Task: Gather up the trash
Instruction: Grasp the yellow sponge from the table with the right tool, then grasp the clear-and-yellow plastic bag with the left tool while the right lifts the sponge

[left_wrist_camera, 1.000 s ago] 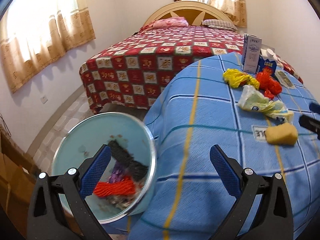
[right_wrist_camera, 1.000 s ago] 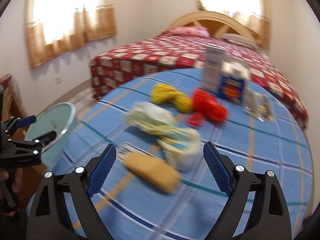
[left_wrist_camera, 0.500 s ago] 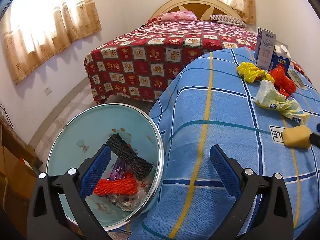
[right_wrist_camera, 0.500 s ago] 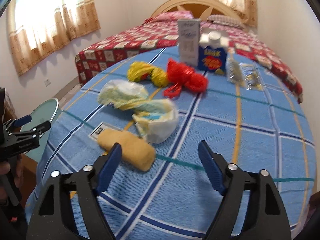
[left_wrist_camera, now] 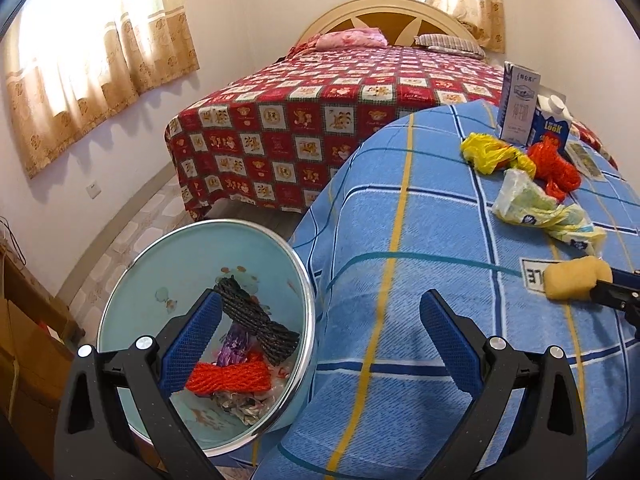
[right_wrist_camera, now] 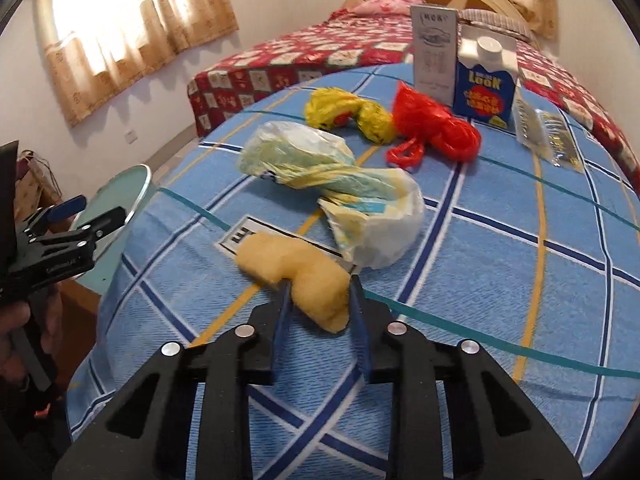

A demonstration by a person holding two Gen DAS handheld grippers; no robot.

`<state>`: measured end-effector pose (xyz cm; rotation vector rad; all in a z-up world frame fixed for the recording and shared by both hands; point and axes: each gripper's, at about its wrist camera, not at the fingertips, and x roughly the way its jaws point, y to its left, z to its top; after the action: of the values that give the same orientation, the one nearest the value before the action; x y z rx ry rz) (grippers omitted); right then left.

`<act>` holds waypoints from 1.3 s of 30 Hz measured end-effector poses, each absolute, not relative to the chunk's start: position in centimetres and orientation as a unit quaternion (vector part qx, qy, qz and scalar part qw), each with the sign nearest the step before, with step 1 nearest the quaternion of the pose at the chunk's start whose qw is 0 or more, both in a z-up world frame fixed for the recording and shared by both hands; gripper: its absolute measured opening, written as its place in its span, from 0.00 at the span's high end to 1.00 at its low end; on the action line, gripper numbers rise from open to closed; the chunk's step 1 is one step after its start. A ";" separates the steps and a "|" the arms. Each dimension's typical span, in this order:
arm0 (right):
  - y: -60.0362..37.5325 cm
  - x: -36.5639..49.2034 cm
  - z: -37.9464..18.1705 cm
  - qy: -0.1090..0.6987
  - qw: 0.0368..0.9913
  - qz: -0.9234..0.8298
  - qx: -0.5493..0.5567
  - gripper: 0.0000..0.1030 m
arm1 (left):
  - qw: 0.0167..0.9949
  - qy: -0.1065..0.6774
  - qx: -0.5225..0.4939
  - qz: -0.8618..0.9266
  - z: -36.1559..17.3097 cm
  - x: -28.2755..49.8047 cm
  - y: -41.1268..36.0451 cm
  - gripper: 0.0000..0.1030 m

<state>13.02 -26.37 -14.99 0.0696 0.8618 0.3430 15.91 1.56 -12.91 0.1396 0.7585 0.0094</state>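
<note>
My right gripper (right_wrist_camera: 318, 282) is shut on the near end of a yellow sponge (right_wrist_camera: 294, 272) lying on the blue checked tablecloth (right_wrist_camera: 500, 280); the sponge also shows in the left wrist view (left_wrist_camera: 576, 282). Behind it lie a crumpled white-green plastic bag (right_wrist_camera: 332, 196), a yellow bag (right_wrist_camera: 346, 114) and a red bag (right_wrist_camera: 436, 130). My left gripper (left_wrist_camera: 320, 320) is open and empty, held over the table's edge beside a light-blue trash bin (left_wrist_camera: 168, 280) that holds red and black netting and wrappers.
A white carton (right_wrist_camera: 434, 52) and a blue carton (right_wrist_camera: 486, 80) stand at the table's far side, with clear wrappers (right_wrist_camera: 548, 136) to their right. A bed with a red patterned cover (left_wrist_camera: 320, 120) is behind. A cardboard box (left_wrist_camera: 24, 340) stands left of the bin.
My right gripper moved forward and down to the sponge and shut on it. My left gripper stayed open and shifted slightly near the bin.
</note>
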 end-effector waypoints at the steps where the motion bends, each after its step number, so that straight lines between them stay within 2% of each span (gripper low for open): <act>1: -26.4 12.6 -14.7 0.410 0.896 0.168 0.034 0.74 | 0.927 0.369 0.069 0.004 -12.8 15.9 1.4 0.06; 10: -31.0 10.6 -12.0 0.361 0.923 0.121 0.050 0.74 | 0.933 0.349 0.082 -0.028 -10.9 17.5 -2.5 0.06; 20: -39.5 10.8 -12.9 0.355 0.930 0.031 0.091 0.74 | 0.920 0.362 0.121 -0.089 -12.0 20.9 -10.1 0.06; 25: -41.0 11.0 -13.3 0.353 0.931 0.026 0.092 0.73 | 0.916 0.369 0.126 -0.096 -12.8 22.5 -11.7 0.10; 31: -41.2 11.1 -13.6 0.357 0.929 0.024 0.092 0.73 | 0.906 0.389 0.114 -0.121 -13.7 23.5 -12.4 0.35; 33: -41.1 11.1 -13.6 0.358 0.929 0.025 0.091 0.73 | 0.900 0.399 0.106 -0.144 -13.9 23.5 -12.6 0.65; 34: -40.9 11.2 -13.6 0.358 0.929 0.027 0.090 0.72 | 0.897 0.402 0.102 -0.152 -13.9 23.4 -12.5 0.74; 36: -40.6 11.2 -13.6 0.357 0.929 0.029 0.088 0.72 | 0.895 0.404 0.100 -0.161 -13.9 22.9 -12.4 0.85; 39: -40.0 11.2 -13.6 0.357 0.930 0.034 0.084 0.72 | 0.901 0.394 0.093 -0.157 -13.2 22.0 -11.7 0.85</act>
<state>11.15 -40.01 -13.60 0.1716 0.7310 0.0705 22.04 -11.69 -13.19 0.1923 0.8152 -0.3256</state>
